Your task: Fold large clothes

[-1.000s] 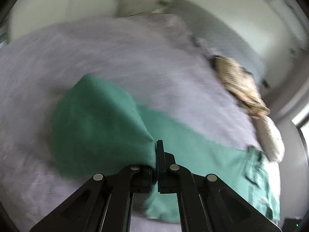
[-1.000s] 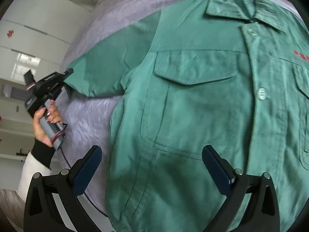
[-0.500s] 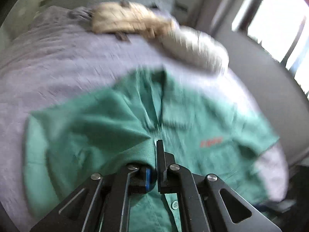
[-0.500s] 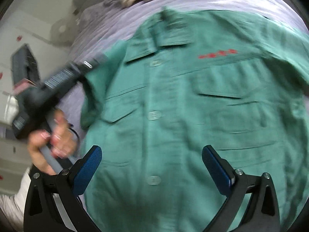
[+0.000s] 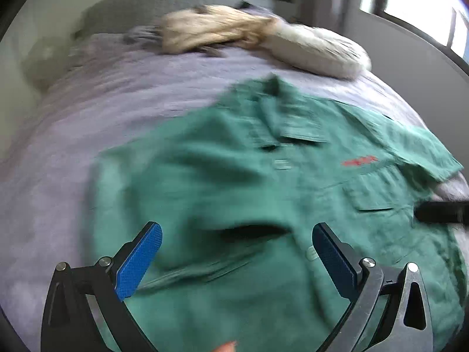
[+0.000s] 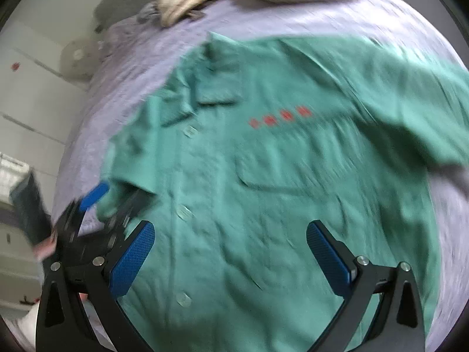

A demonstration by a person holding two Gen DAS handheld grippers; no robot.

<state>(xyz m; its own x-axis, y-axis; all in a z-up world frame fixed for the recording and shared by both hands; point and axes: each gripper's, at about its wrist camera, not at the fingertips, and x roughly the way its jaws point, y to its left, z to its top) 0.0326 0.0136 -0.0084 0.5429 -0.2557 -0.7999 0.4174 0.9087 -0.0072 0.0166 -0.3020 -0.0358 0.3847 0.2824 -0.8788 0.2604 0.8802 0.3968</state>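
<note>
— Looking at the left wrist view, where does the green button-front work shirt (image 5: 234,182) lie?

— Spread front-up across the lilac bedspread (image 5: 117,102), filling the middle and lower right of the frame, collar toward the top. One sleeve is folded in over the chest at the lower left; red lettering (image 5: 359,161) sits at centre right.

— And the left gripper (image 5: 236,259)?

— Its jaws are opening, blue pads far apart at the bottom of the frame, and no cloth is pinched between them; the shirt lies below.

— The right gripper (image 6: 230,259)?

— Released too, pads wide at the bottom of the right wrist view, above the shirt's button row, gripping nothing. In that view the left gripper shows blurred at the lower left, by the folded sleeve.

— Anything else on the bed?

— A cream fluffy garment (image 5: 217,30) and a pale pillow (image 5: 319,50) at the top of the frame, well apart from the shirt.
</note>
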